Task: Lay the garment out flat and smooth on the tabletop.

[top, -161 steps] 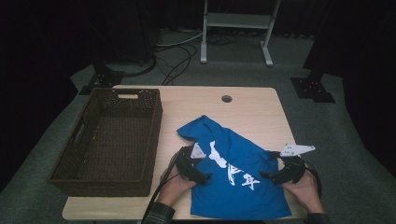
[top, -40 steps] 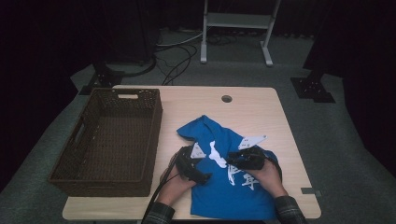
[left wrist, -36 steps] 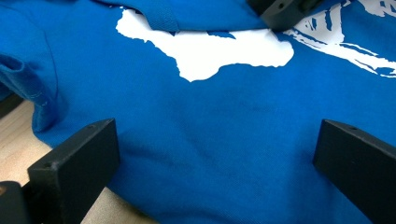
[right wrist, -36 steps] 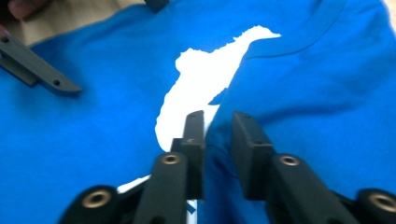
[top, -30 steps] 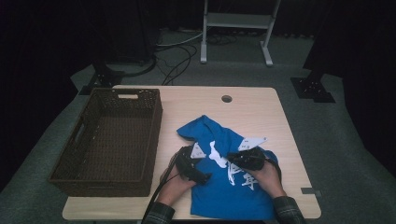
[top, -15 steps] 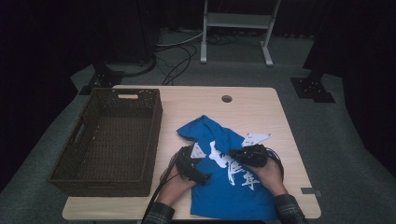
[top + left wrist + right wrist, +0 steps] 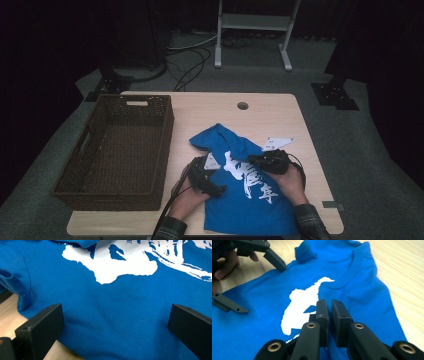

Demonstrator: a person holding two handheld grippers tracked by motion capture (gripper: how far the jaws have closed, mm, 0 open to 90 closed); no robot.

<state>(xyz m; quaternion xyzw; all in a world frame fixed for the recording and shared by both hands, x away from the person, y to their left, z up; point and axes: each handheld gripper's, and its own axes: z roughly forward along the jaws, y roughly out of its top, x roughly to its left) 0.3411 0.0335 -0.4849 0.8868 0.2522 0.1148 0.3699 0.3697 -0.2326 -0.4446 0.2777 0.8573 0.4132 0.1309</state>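
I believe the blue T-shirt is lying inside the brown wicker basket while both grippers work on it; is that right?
Not quite: the blue T-shirt lies on the wooden table, beside the brown wicker basket, not inside it. The high view shows this. Both the left gripper and the right gripper are indeed at the shirt.

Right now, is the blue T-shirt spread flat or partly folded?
Partly folded: the blue T-shirt has its right side turned inward over the white print, collar lying across it in the right gripper view.

bare table (image 7: 280,115) beyond the shirt (image 7: 250,205); basket (image 7: 120,145) walls off the left.
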